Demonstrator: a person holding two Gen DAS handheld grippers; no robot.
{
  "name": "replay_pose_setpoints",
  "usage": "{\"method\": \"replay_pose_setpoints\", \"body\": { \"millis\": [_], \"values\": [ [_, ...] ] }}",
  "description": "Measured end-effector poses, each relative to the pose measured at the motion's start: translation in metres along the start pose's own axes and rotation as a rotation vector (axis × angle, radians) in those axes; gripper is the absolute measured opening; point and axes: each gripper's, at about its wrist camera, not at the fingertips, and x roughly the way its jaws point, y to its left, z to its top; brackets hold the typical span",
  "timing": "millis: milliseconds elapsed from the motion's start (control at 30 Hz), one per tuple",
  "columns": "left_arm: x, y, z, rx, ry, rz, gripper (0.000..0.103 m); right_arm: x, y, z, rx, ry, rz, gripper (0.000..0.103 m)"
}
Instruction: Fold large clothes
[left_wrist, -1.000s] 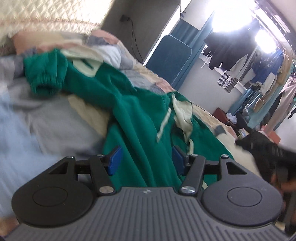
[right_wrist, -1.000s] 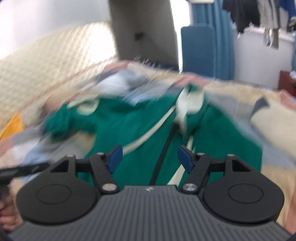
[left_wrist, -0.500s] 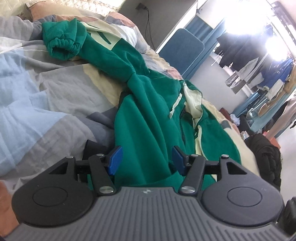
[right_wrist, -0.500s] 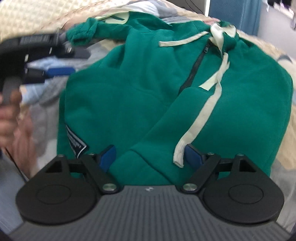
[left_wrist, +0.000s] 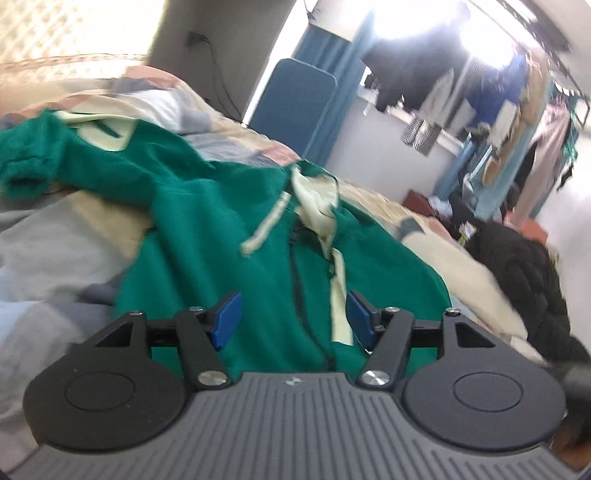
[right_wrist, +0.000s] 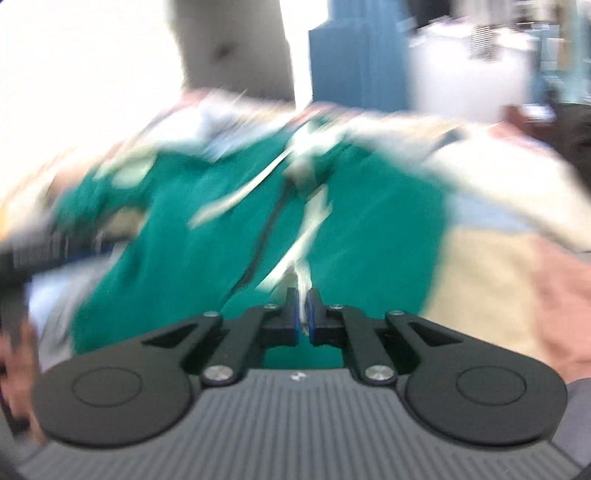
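A green zip hoodie (left_wrist: 221, 240) with cream drawstrings lies spread on the bed, one sleeve cuff (left_wrist: 22, 173) flung to the far left. My left gripper (left_wrist: 291, 314) hovers over the hoodie's lower front by the zip (left_wrist: 295, 280). Its jaws are opening, and the cloth lies under the gap without the pads pressing on it. In the blurred right wrist view the hoodie (right_wrist: 369, 229) fills the middle. My right gripper (right_wrist: 303, 306) is shut on a cream drawstring (right_wrist: 306, 236) that runs up from between its pads.
A patchwork quilt (left_wrist: 55, 236) covers the bed. A black jacket (left_wrist: 524, 273) lies at the bed's right edge. A blue panel (left_wrist: 295, 103) and a rack of hanging clothes (left_wrist: 498, 92) stand behind. The other gripper (right_wrist: 33, 251) and a hand (right_wrist: 14, 354) show at left.
My right gripper, open over the hoodie half a second ago, has closed on the cream drawstring. Both views have shifted and now show more of the room behind.
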Motion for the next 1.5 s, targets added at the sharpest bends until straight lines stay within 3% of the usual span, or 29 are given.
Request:
{"method": "replay_pose_setpoints", "body": {
  "millis": [100,200,400,600,733,833,1000,1500],
  "values": [
    [0.035,-0.027,-0.005,0.005,0.022,0.003,0.071,-0.015,-0.039,0.02,0.074,-0.128,-0.103,0.007],
    [0.071,-0.045,-0.013,0.035,0.061,0.013,0.071,-0.021,-0.068,0.028,0.11,-0.159,-0.108,0.007],
    [0.123,-0.037,-0.029,0.112,0.102,0.172,0.071,0.014,-0.083,0.009,0.123,0.001,-0.012,0.008],
    [0.144,-0.018,-0.047,0.181,0.093,0.231,0.072,0.048,-0.043,-0.008,0.033,0.123,0.181,0.01],
    [0.155,-0.029,-0.06,0.285,0.094,0.243,0.101,0.056,-0.015,-0.021,-0.087,0.18,0.246,0.01],
    [0.161,-0.033,-0.063,0.329,0.112,0.28,0.103,0.057,-0.003,-0.027,-0.153,0.195,0.237,0.01],
    [0.16,-0.025,-0.066,0.287,0.107,0.242,0.103,0.057,-0.005,-0.03,-0.129,0.216,0.241,0.01],
    [0.161,-0.029,-0.07,0.304,0.104,0.252,0.103,0.055,0.004,-0.032,-0.153,0.248,0.225,0.01]
  ]
}}
